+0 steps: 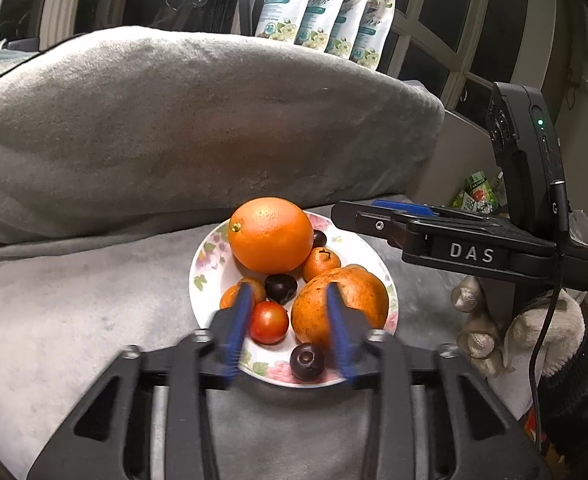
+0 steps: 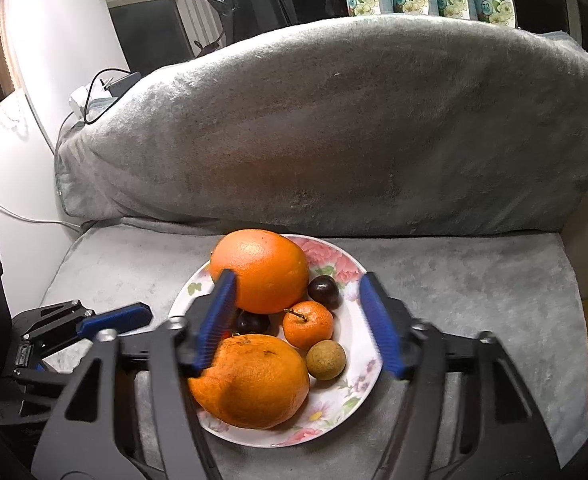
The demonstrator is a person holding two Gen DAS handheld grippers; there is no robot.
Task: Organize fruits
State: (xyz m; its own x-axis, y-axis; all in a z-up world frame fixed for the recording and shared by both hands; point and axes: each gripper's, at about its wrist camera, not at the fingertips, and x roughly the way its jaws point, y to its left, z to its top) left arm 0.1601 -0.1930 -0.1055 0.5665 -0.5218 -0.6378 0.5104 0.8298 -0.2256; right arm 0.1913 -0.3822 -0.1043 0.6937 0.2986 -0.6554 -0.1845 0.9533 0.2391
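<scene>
The fruits are sitting piled on a floral plate (image 2: 350, 268), white with pink blossoms and green leaves round the rim, and that plate is resting on the grey-covered seat (image 2: 474, 280) just in front of a big grey cushion (image 2: 334, 120). At the back a glossy, smooth orange (image 2: 260, 270) is catching the light; nearer the cameras a second big orange (image 2: 250, 380), duller and rough-skinned with brown flecks, is lying against it. Between them a small mandarin (image 2: 308, 325) is showing its stalk, a tan, round longan (image 2: 326, 360) is touching it, and a dark plum (image 2: 323, 291) is gleaming beside the smooth orange. From the left wrist view a red tomato (image 1: 269, 322) is nestling at the front, another dark plum (image 1: 307, 361) is sitting right at the rim, a third (image 1: 281, 288) is tucked in the middle, and a second mandarin (image 1: 242, 294) is peeking out behind a blue finger. The left gripper (image 1: 290, 324) is hovering over the near rim, jaws spread wide and gripping nothing. The right gripper (image 2: 300, 320) is hanging over the pile too, jaws gaping even wider, also carrying nothing. Behind the cushion, flowered pouches (image 1: 326, 4) are standing in a row.
</scene>
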